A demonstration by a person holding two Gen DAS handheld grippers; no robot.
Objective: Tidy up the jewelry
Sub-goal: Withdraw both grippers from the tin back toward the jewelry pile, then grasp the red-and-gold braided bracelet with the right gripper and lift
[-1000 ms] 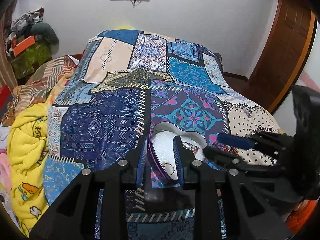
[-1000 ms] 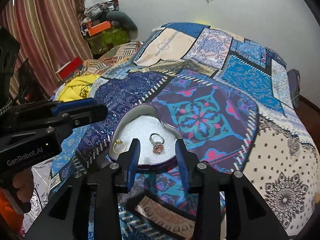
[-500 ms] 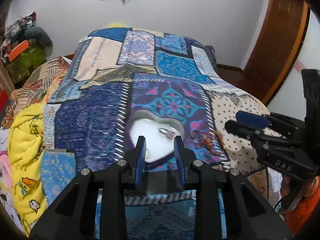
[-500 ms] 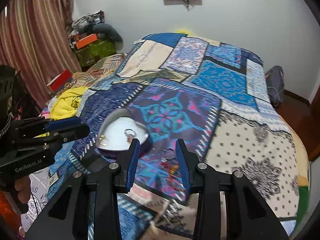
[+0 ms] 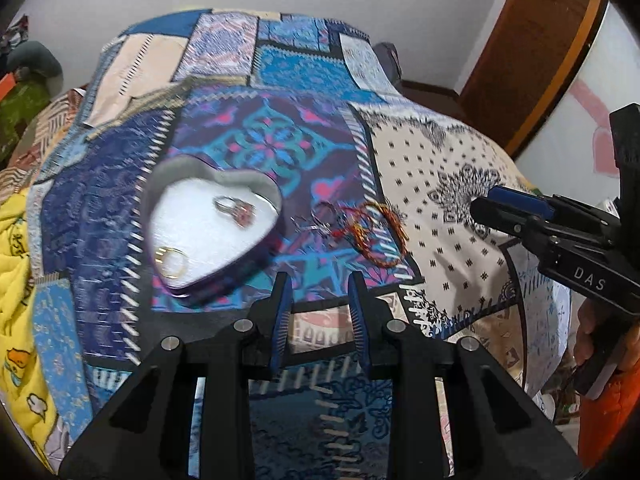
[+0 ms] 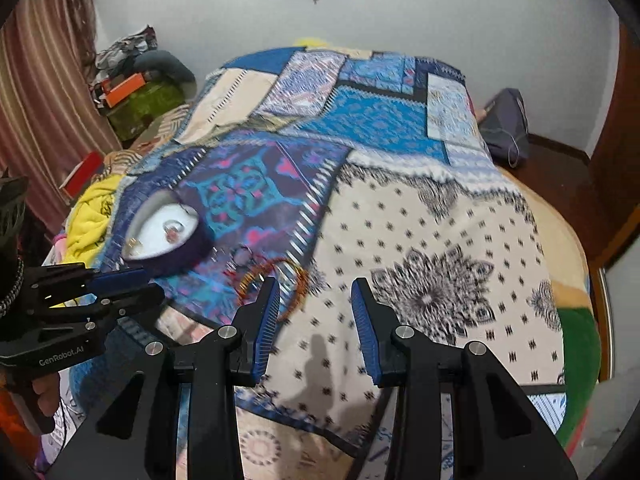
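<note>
A purple heart-shaped box [image 5: 224, 284] with a white foam floor lies open on the patchwork quilt. Inside it are a ring with a pink stone [image 5: 237, 209] and a plain gold ring [image 5: 172, 259]. Just right of the box, a tangle of red and yellow thread bracelets [image 5: 378, 236] and a thin silver piece [image 5: 320, 222] rest on the quilt. My left gripper [image 5: 318, 284] is open and empty, near the box's right side. My right gripper [image 6: 316, 286] is open and empty too; the bracelets [image 6: 276, 280] lie by its left finger and the box [image 6: 188, 258] sits further left.
The quilt [image 6: 420, 240] covers the whole bed. A yellow blanket [image 5: 16, 248] lies along the bed's left edge. A wooden door [image 5: 532, 52] stands at the right, and a grey bag [image 6: 504, 128] on the floor beside the bed. Clutter is stacked by the curtain [image 6: 40, 92].
Both grippers have swung to the right, off the heart box. The box, earlier framed between each pair of fingers, now lies to their left, and the bracelets have come into view.
</note>
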